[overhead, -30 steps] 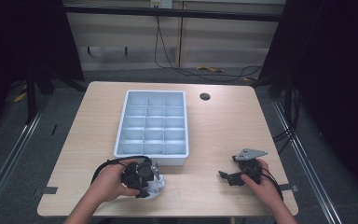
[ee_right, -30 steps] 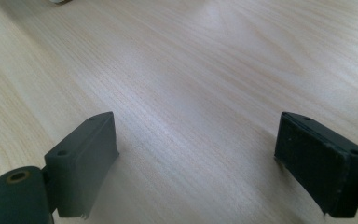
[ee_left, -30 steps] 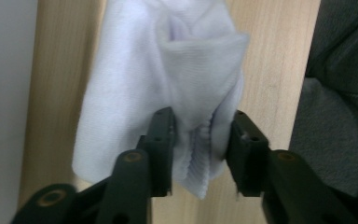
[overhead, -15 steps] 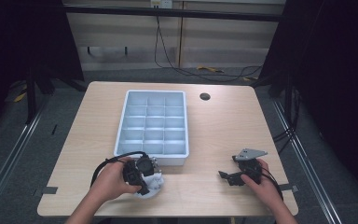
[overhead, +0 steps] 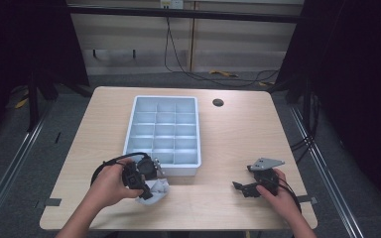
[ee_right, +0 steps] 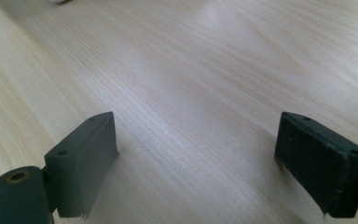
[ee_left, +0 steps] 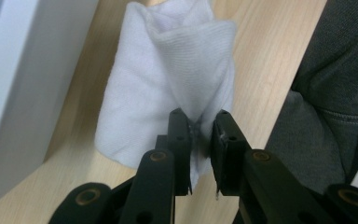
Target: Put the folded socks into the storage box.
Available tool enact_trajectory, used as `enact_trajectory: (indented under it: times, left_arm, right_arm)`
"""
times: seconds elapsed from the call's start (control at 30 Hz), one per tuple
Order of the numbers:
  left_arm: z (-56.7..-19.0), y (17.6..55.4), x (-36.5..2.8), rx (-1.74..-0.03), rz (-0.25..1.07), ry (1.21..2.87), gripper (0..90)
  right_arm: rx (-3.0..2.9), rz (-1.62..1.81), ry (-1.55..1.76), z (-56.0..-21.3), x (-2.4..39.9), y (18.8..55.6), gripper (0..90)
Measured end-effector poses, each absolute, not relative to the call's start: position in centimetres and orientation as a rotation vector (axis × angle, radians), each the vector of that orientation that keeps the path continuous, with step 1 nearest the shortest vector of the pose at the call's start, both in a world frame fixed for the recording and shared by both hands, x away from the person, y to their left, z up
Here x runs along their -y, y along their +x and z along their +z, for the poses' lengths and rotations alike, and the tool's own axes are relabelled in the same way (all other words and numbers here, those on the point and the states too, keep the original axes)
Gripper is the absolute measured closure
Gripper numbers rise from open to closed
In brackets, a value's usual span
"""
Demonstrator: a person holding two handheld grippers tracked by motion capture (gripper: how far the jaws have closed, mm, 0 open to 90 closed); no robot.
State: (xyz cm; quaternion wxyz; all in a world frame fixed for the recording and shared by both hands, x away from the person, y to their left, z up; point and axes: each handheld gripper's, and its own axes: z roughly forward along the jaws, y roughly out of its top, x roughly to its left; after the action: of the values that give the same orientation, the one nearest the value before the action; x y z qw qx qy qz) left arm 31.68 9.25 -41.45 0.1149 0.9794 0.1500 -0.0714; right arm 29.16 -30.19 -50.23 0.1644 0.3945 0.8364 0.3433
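White cloth (ee_left: 168, 88) bunched on the table (overhead: 228, 148), just in front of the compartment tray (overhead: 164, 130)'s near edge. The left tool (ee_left: 199, 135) has a fold of it nipped between its jaws. Off to the side, the right tool (ee_right: 196, 154) rests low over bare wood, jaws spread wide.

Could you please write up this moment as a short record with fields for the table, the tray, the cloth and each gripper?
table: light wood table with a dark round hole near its far edge
tray: pale blue divided tray, compartments look empty, standing at the middle of the table
cloth: white cloth bunched on the table just in front of the tray's near edge
left gripper: left gripper, jaws closed on a fold of the cloth
right gripper: right gripper, jaws wide open over bare wood, holding nothing
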Motion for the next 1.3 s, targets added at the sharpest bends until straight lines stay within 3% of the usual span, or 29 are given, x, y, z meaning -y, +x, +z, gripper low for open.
enact_trajectory:
  times: [1.3]
  left_arm:
    - [-33.6, 34.0, -14.4, -0.574, -0.123, 2.856, 79.7]
  right_arm:
    - [-2.384, 0.978, 1.125, -50.2, 30.2, 29.2, 12.0]
